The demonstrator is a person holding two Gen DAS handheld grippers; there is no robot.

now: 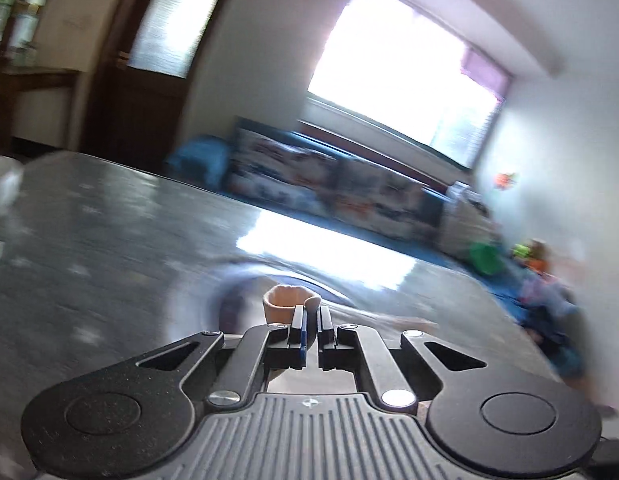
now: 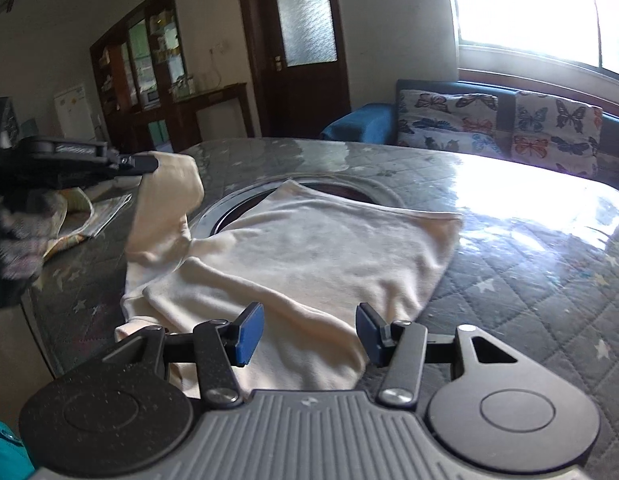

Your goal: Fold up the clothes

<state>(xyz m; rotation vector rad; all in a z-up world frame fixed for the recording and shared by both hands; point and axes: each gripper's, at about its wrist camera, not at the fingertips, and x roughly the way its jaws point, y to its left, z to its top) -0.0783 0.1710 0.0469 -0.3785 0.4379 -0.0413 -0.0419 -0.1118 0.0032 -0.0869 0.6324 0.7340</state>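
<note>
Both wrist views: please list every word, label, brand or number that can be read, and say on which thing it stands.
No text can be read in either view.
Boxes in the glass-door cabinet: any labels are too small to read.
White appliance: small marks on its door, too small to read.
Butterfly cushions: pictures only, no words.
Left wrist view: too blurred for any lettering.

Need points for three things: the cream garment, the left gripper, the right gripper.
cream garment (image 2: pixel 309 256): right wrist view, on the flat middle of the cloth.
left gripper (image 2: pixel 149 163): right wrist view, at the fingertips pinching the raised corner of the cloth.
right gripper (image 2: pixel 309 328): right wrist view, midway between its two spread blue-padded fingertips.
</note>
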